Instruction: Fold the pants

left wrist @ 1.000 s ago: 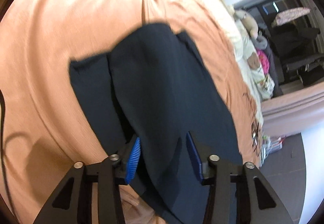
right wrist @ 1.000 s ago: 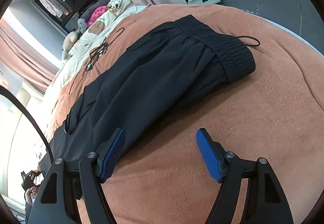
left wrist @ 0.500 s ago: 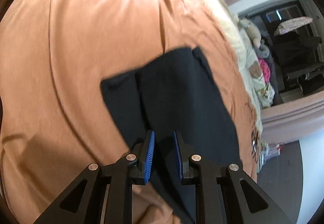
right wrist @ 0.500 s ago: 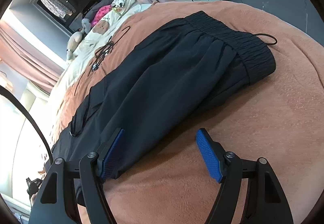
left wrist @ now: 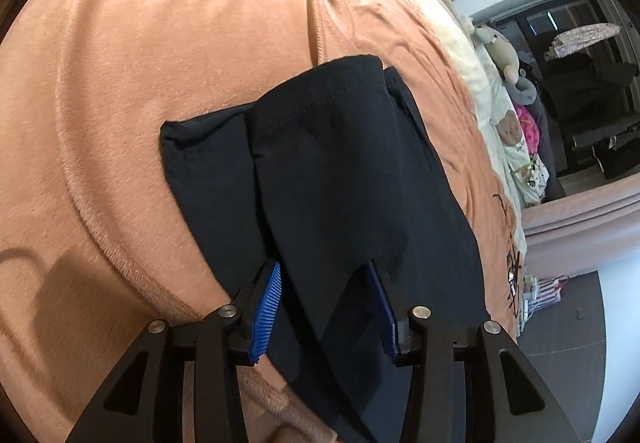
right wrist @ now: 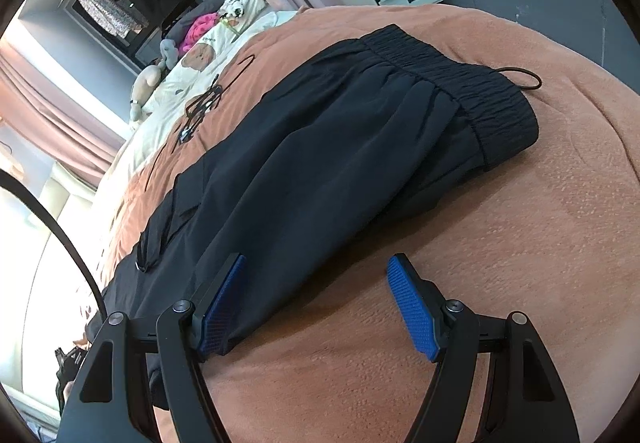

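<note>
Now, pants (left wrist: 340,171): black, lying lengthwise on the orange blanket (left wrist: 120,83), leg ends toward the left gripper, waistband (right wrist: 460,91) at the far end.
Left gripper (left wrist: 326,303): jaws opening, upper leg's cloth between the pads, not pinched.
Right gripper (right wrist: 316,303): spread wide, empty, straddling the pants' near edge.
Risk: only the top leg caught, judging by the offset hems, so the fold skews.
Left view only: both hems, one leg overlapping the other.
Right view only: waistband, drawstring loop (right wrist: 524,79), side pocket.
</note>
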The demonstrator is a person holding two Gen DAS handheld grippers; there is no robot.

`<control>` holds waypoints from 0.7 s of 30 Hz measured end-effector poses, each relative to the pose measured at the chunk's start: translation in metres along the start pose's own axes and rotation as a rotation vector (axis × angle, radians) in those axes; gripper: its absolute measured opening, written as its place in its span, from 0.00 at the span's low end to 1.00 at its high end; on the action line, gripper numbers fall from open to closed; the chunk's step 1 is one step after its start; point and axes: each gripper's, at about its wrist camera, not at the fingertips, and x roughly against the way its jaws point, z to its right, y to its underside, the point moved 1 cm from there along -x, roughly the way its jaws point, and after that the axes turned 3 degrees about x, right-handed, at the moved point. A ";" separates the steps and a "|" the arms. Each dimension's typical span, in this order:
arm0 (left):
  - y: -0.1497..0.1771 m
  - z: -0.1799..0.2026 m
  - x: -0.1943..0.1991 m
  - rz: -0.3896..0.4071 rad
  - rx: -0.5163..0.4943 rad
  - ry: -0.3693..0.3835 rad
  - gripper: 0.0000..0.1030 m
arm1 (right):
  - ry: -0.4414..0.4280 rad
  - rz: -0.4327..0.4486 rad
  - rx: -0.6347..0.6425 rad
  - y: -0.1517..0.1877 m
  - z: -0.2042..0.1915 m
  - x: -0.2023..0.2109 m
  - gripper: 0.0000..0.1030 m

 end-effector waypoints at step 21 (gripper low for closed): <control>-0.008 0.010 0.055 0.101 -0.168 -0.192 0.02 | 0.009 0.006 -0.051 -0.016 0.003 -0.021 0.53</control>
